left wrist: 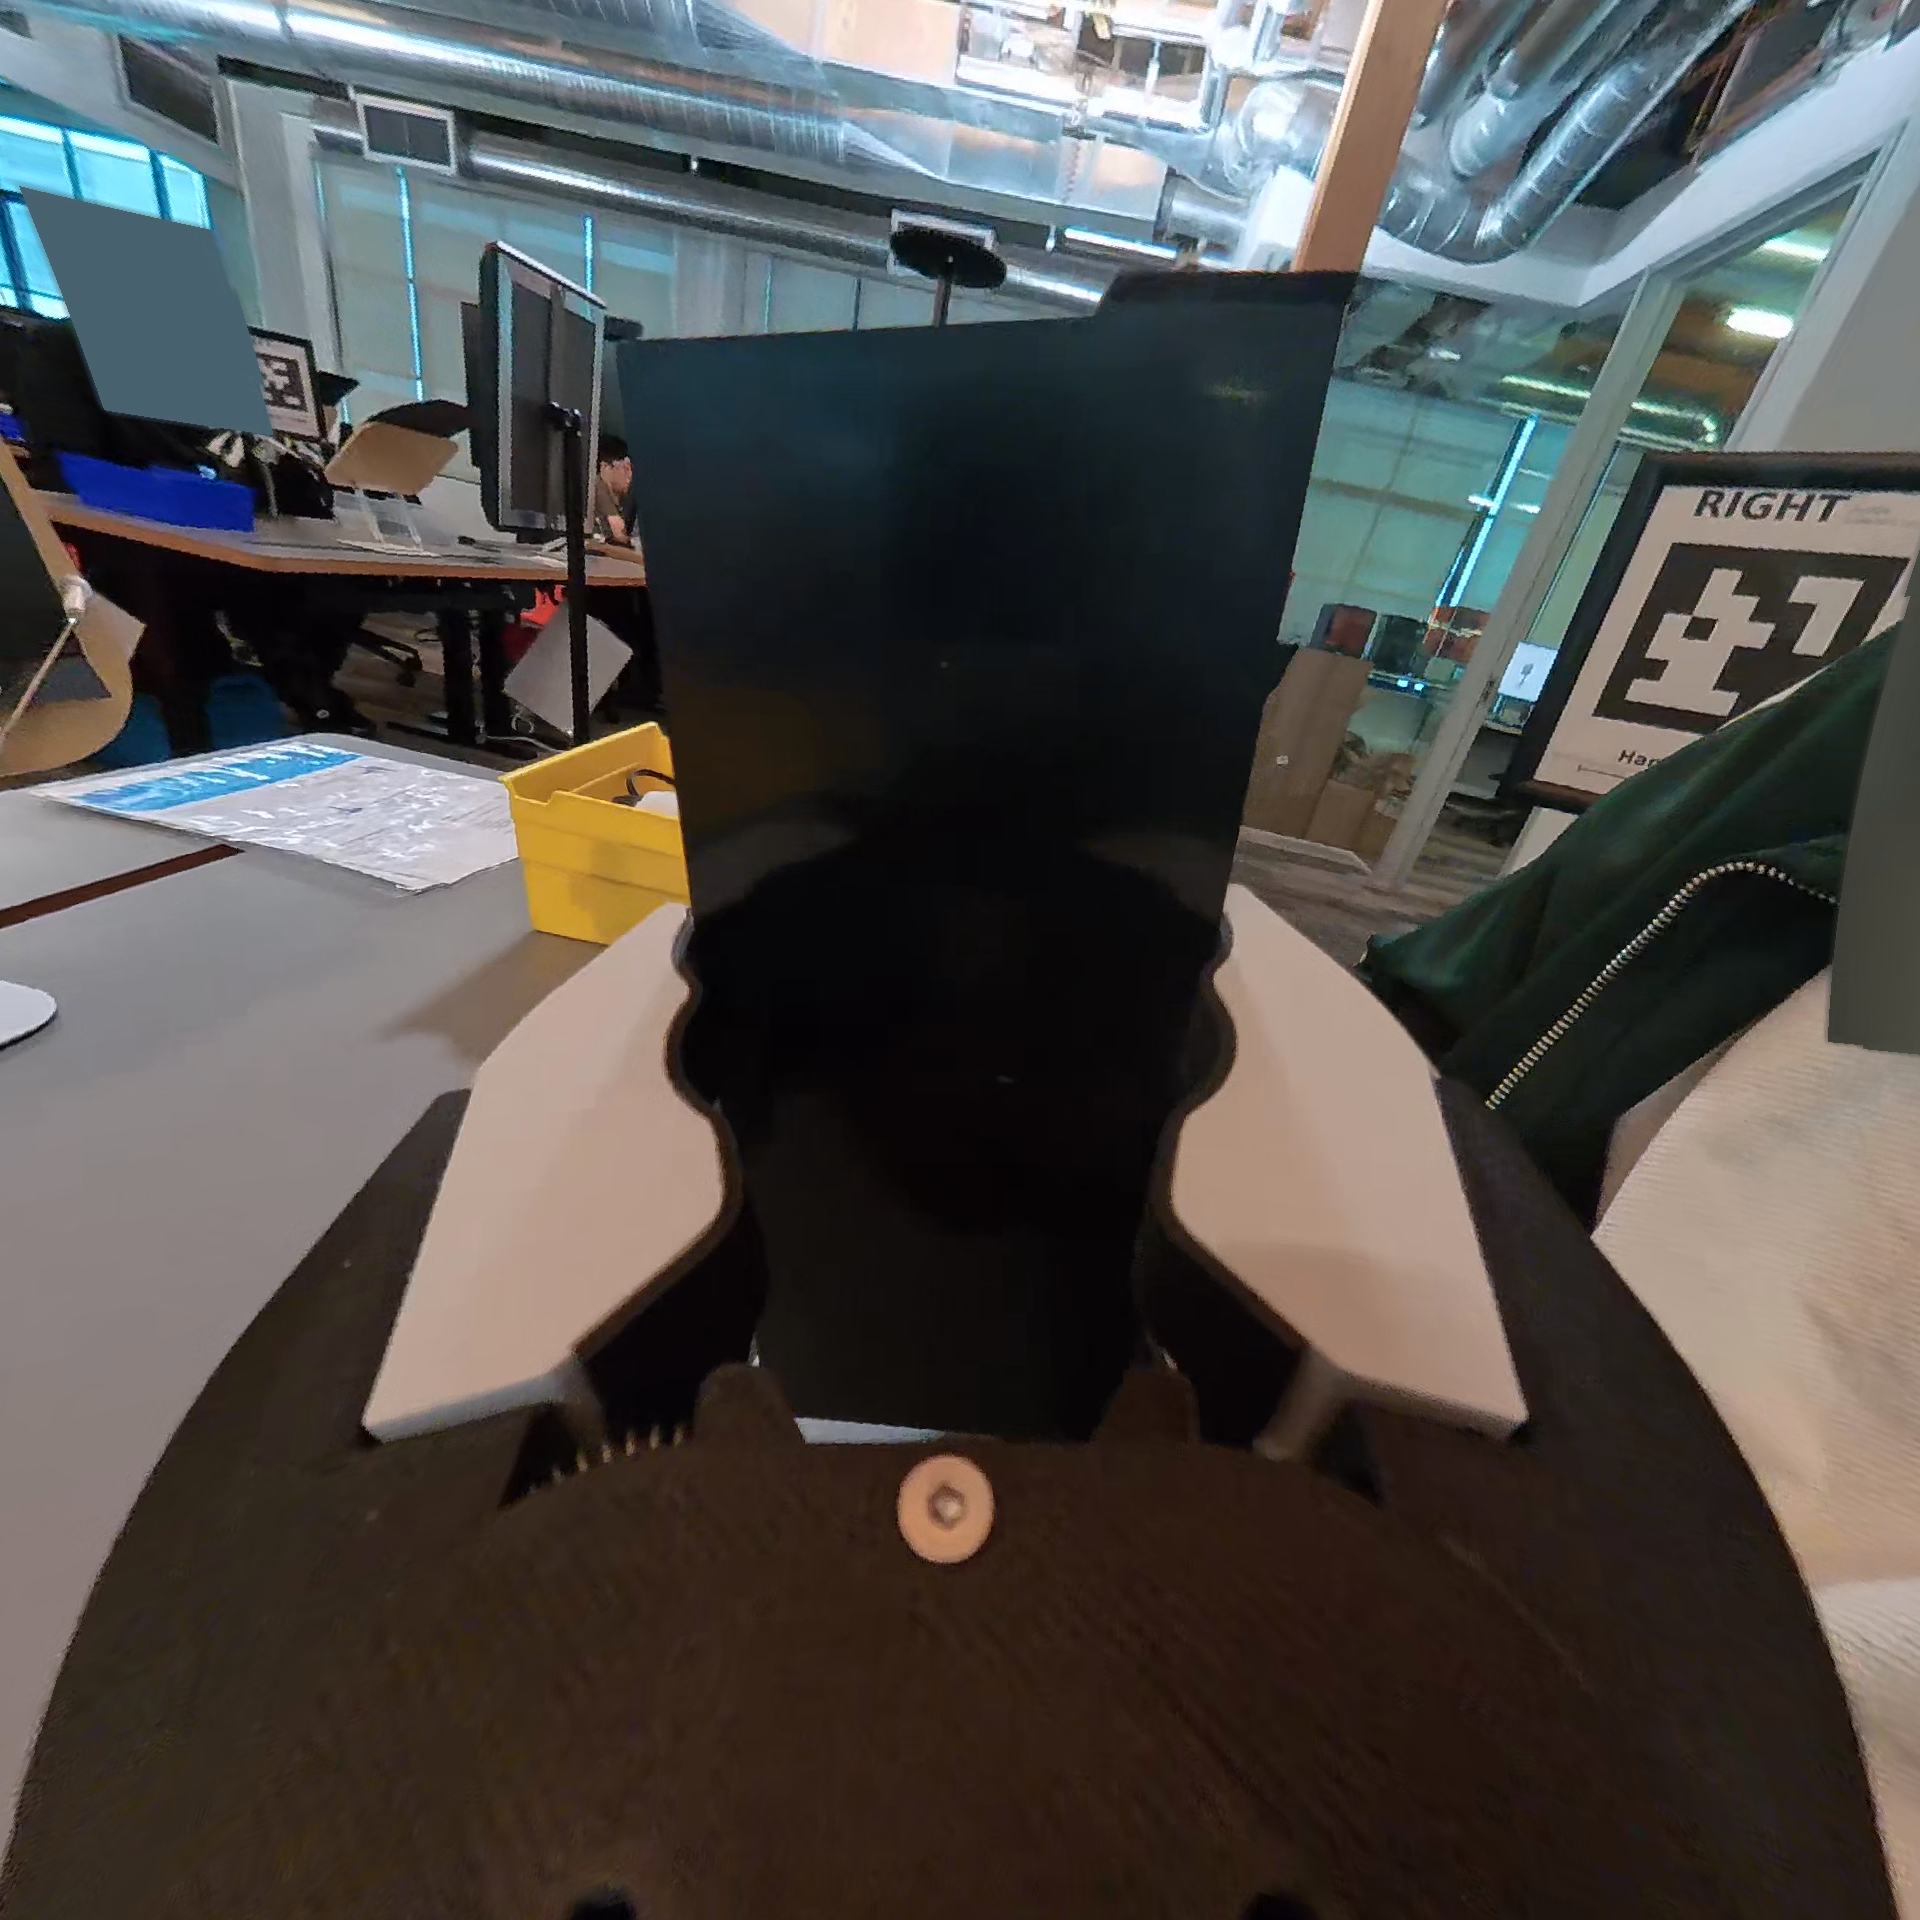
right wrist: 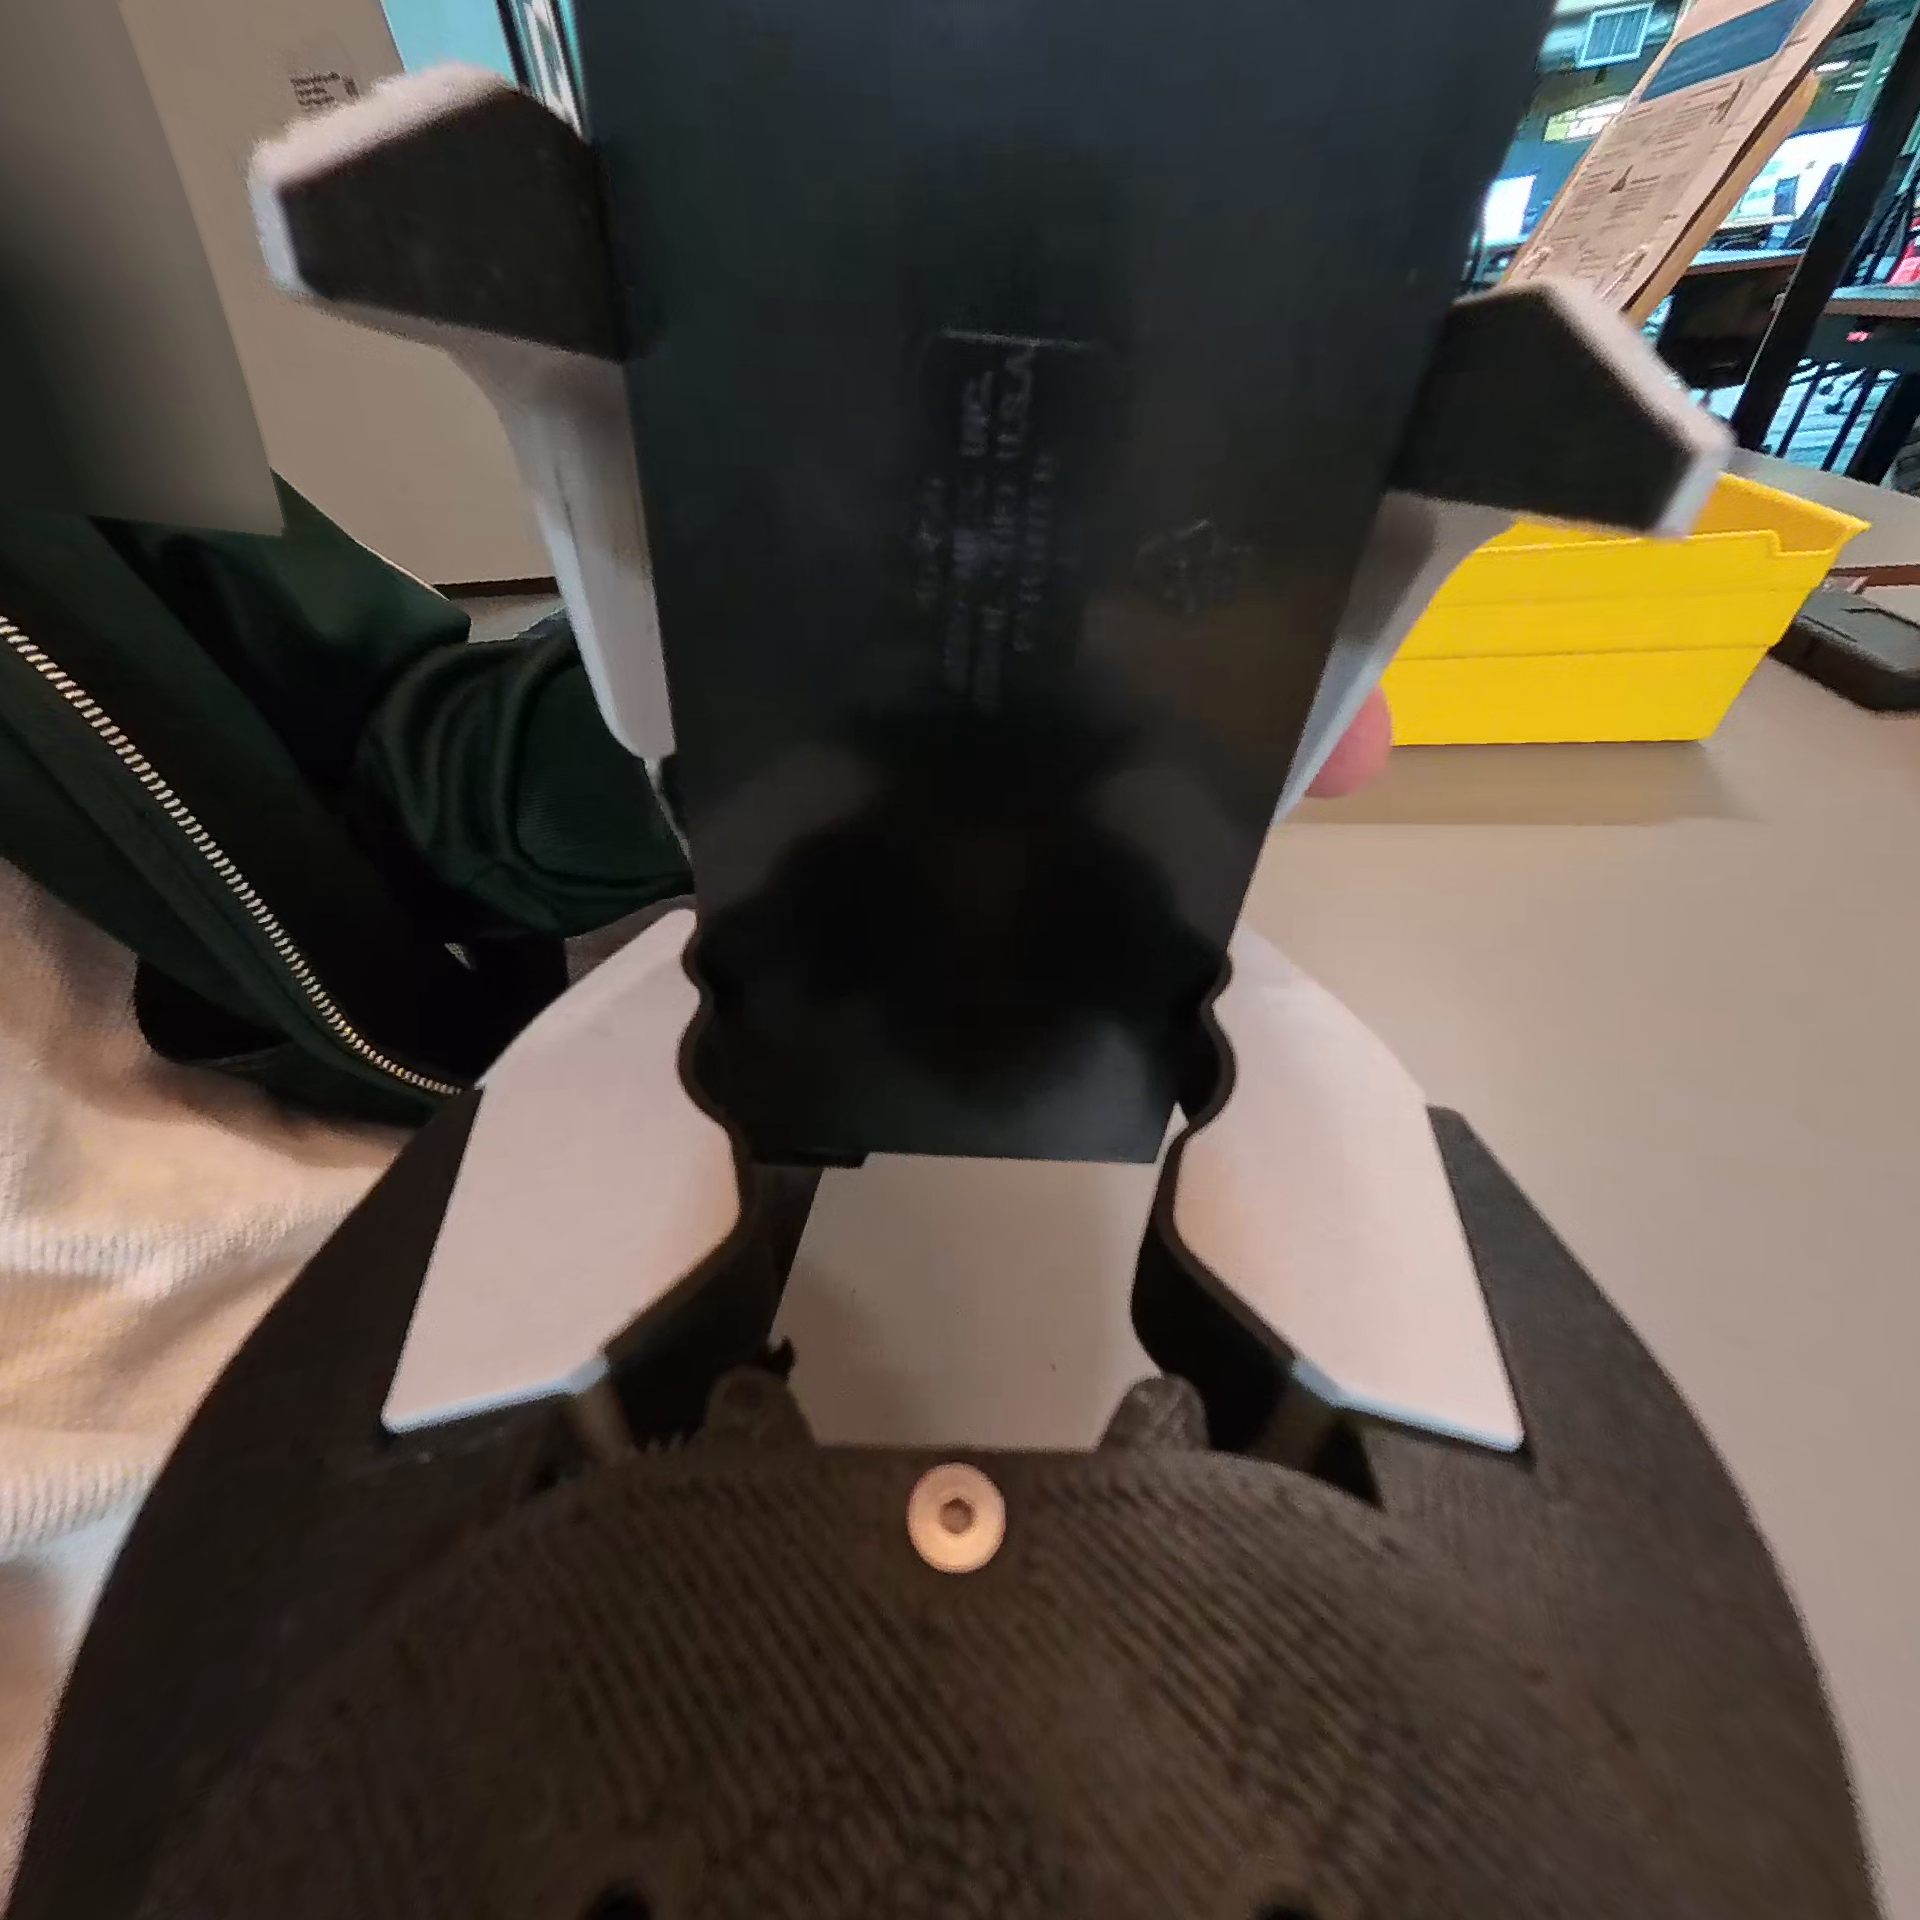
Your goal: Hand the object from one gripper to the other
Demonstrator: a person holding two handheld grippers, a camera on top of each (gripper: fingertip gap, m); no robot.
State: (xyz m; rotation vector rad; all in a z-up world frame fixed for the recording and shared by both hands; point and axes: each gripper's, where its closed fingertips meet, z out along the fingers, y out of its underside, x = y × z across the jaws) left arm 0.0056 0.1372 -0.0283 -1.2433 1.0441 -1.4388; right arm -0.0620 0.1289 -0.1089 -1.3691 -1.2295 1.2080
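A flat black plastic panel (left wrist: 956, 623) stands upright between the two white fingers of my left gripper (left wrist: 951, 966), which is shut on its side edges. In the right wrist view the same panel (right wrist: 987, 520) runs away from me. Its near end sits between the fingertips of my right gripper (right wrist: 956, 987), whose pads press on both edges. The left gripper's fingers (right wrist: 582, 499) clasp the panel's far part from both sides. The panel is held in the air above the grey table (right wrist: 1558, 987). In the left wrist view the panel hides my right gripper.
A yellow bin (left wrist: 592, 842) stands on the table (left wrist: 208, 1039) behind the panel; it also shows in the right wrist view (right wrist: 1579, 644). Printed sheets (left wrist: 291, 800) lie at the left. A person's green jacket (left wrist: 1662, 935) is close on the right. A black-and-white marker card (left wrist: 1745, 623) stands behind it.
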